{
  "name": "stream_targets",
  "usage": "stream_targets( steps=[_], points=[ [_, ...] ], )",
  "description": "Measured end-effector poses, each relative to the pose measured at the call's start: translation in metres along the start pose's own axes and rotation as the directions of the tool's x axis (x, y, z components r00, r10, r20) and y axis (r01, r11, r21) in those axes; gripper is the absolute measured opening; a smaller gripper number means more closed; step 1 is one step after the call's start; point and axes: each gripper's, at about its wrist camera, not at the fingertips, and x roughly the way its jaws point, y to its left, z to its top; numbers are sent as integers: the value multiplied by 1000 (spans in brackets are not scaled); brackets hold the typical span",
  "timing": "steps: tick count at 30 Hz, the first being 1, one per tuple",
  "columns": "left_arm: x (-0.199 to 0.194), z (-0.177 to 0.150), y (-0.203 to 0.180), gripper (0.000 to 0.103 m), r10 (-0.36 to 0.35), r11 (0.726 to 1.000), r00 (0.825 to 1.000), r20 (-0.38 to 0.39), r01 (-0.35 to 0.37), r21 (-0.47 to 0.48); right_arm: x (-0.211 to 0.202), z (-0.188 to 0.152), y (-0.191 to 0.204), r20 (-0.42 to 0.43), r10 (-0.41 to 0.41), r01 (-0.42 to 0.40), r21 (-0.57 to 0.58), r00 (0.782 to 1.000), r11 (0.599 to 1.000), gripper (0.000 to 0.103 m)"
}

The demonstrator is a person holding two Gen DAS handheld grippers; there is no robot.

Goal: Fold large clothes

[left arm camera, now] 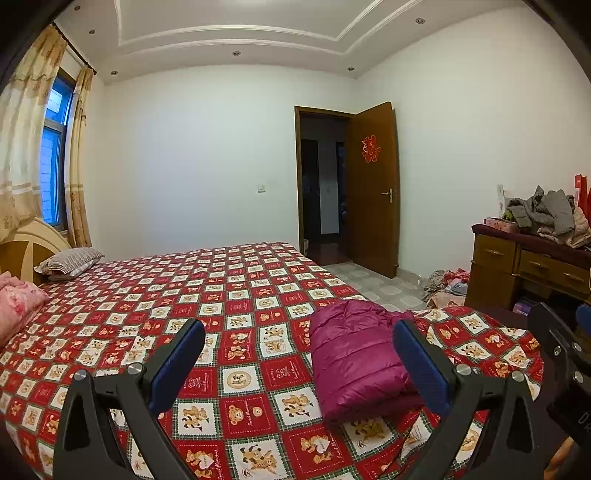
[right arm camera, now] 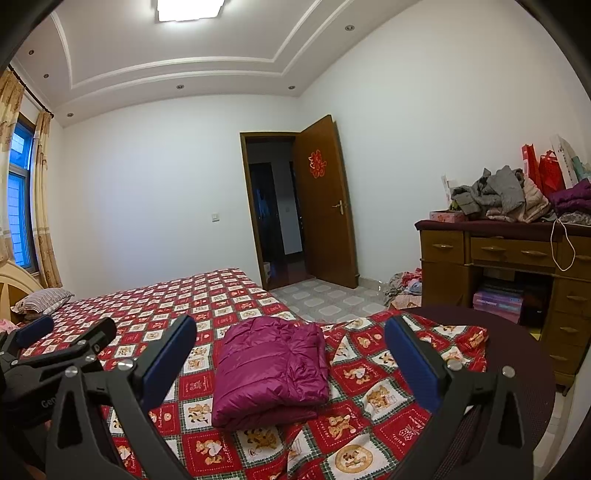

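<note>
Magenta puffer jacket [right arm camera: 271, 363] folded into compact bundle, lying on red bear-print bedspread [right arm camera: 207, 302] near bed's foot corner. Left gripper [left arm camera: 299, 360] fingers spread wide, nothing between them, held above bedspread just left of jacket. Right gripper [right arm camera: 290, 363] likewise wide apart, empty, jacket seen between its fingers but untouched. Wooden dresser [right arm camera: 491, 254] at right, piled with loose clothes [right arm camera: 495, 195]. Door [right arm camera: 325, 199] ajar.

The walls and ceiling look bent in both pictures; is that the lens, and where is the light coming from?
Yes, lens: both wrist views bow the walls and darken the corners. Right wrist view: a ceiling lamp glares white at the top. Left wrist view: the window shows blue; the purple jacket carries a soft sheen; both views look slightly soft.
</note>
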Motion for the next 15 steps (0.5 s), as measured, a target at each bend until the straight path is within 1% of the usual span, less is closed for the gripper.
stream_targets(
  steps=[15],
  points=[
    [-1, 0, 2, 102, -3, 1000, 1000, -4, 3, -8, 0, 1, -1, 3, 0, 0, 1, 1000, 1000, 103]
  ],
)
